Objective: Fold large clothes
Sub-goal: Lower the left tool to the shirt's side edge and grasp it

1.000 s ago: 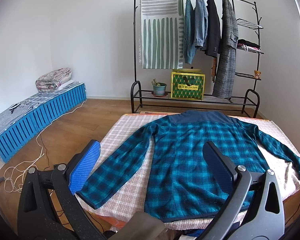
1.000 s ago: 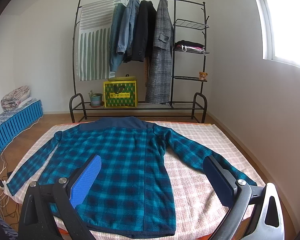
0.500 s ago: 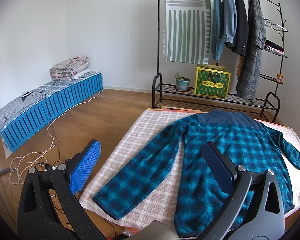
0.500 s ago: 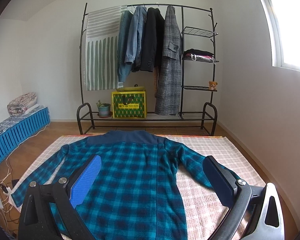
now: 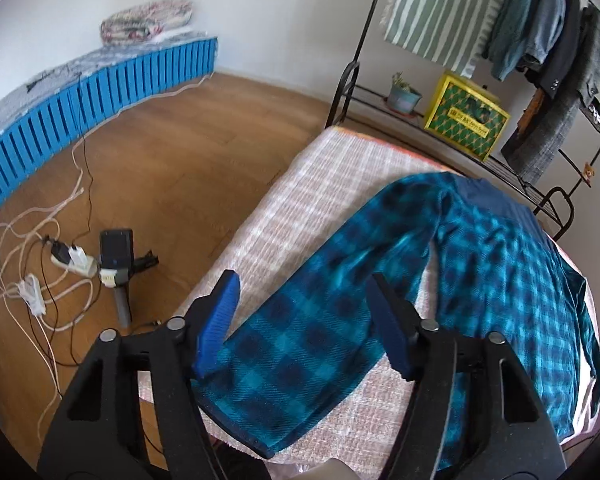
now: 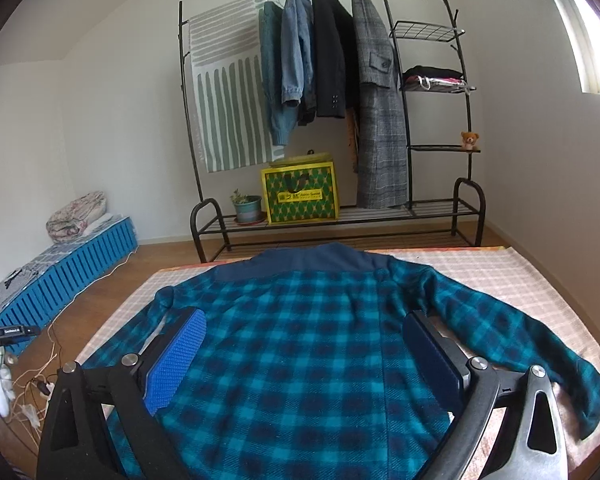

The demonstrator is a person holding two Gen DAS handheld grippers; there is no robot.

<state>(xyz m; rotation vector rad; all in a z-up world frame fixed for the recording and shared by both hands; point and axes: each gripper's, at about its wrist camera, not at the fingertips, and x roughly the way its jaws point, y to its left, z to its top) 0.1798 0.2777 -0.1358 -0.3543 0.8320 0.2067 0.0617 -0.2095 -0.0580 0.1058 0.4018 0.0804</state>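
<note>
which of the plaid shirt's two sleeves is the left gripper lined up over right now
The sleeve toward the blue slatted bench; the left gripper, jaws closing, frames its cuff end.

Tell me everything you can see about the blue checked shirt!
The blue checked shirt is teal and dark blue plaid with a plain navy yoke and collar. It looks soft and fleecy. It lies flat on a pale checked blanket, sleeves spread outward, collar toward the clothes rack. The left hand-held gripper is closing over one sleeve's cuff end, pads not pressing it yet.
</note>
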